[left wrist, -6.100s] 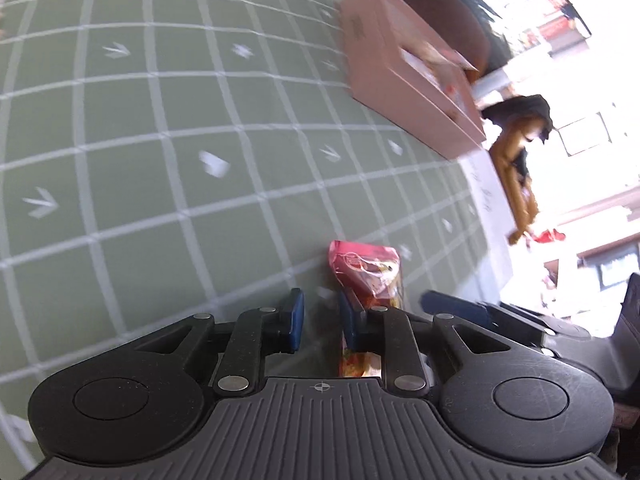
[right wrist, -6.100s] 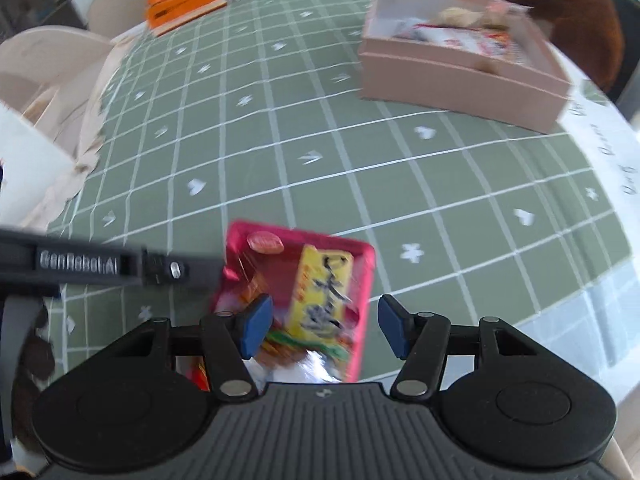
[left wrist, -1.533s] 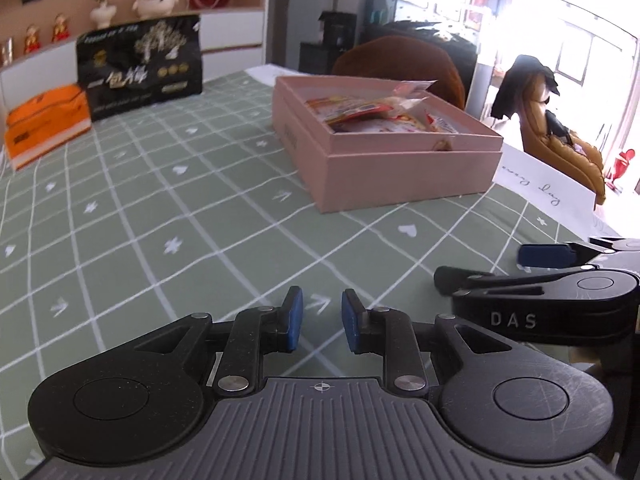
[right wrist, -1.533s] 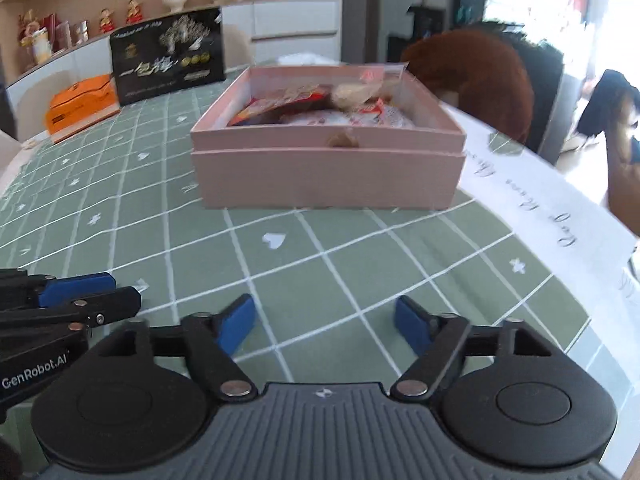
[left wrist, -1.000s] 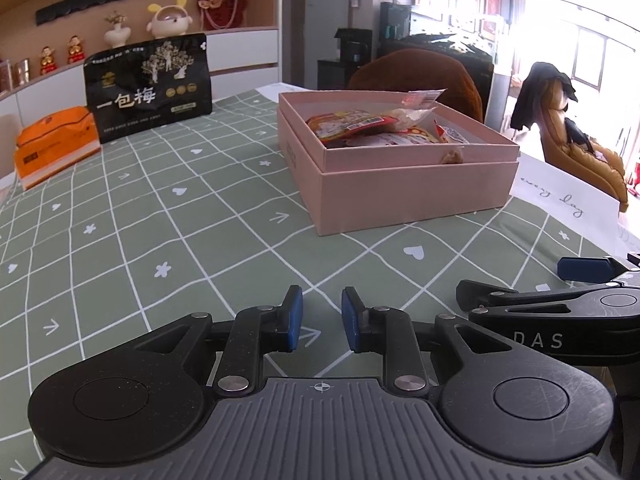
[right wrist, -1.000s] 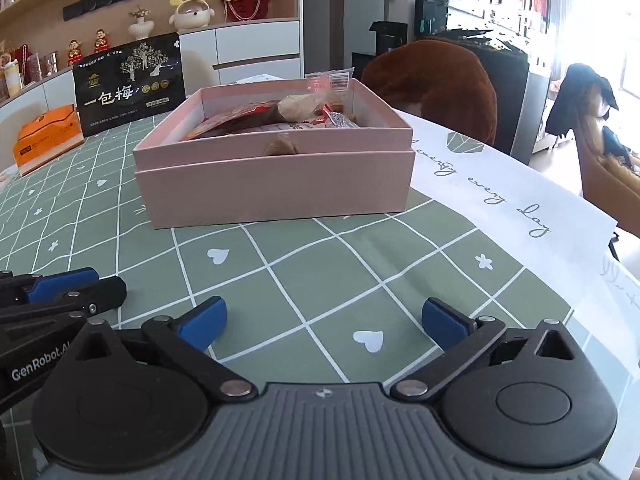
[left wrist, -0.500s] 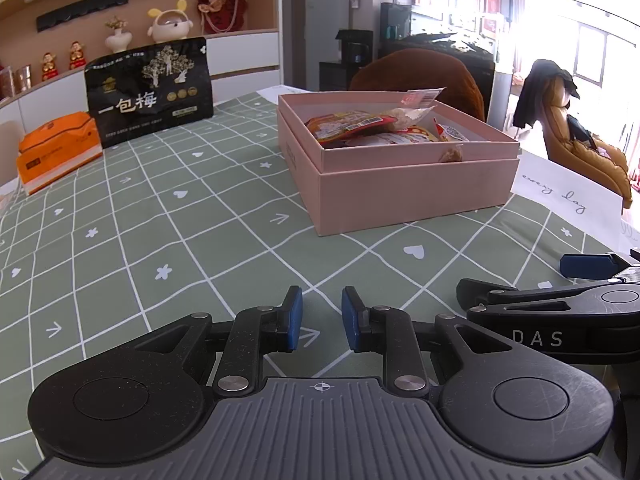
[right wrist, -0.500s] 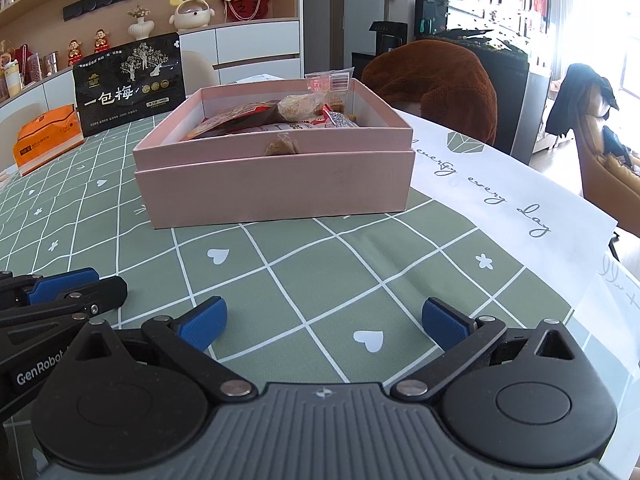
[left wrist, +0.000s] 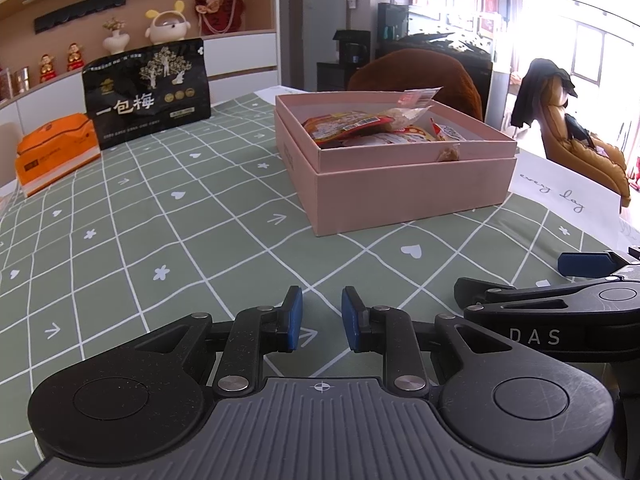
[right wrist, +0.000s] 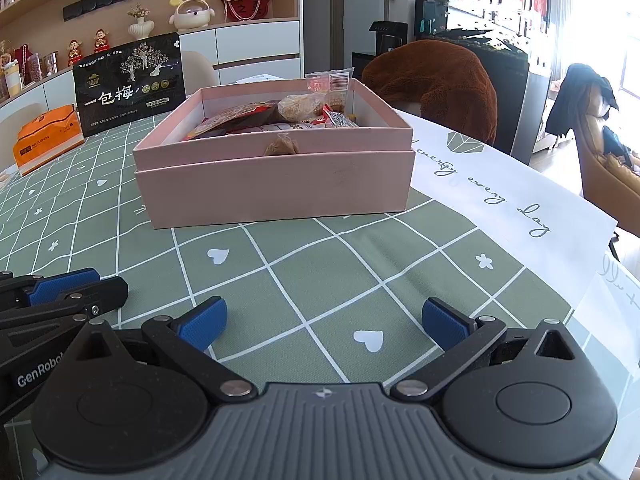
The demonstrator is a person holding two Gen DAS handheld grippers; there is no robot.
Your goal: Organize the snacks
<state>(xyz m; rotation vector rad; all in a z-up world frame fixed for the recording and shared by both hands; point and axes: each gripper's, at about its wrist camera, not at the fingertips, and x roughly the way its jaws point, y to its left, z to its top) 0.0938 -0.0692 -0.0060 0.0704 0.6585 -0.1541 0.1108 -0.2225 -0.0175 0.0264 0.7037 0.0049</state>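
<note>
while left gripper (left wrist: 321, 318) nearly closed, right gripper (right wrist: 324, 322) wide, both empty

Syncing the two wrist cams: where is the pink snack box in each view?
Left wrist: pink snack box sits right of centre, upper half, one corner toward the camera.
Right wrist: pink snack box sits left of centre, front wall facing the camera.
Shared landmark: black pouch standing behind the box, upper left.

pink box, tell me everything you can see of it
The pink box is a shallow square tray of matte card, open-topped, nested in a slightly wider pink base. It sits flat on the green grid tablecloth. Snack packets fill it, some poking above the rim, and one small brown packet hangs over the near wall. Neither gripper touches it.
</note>
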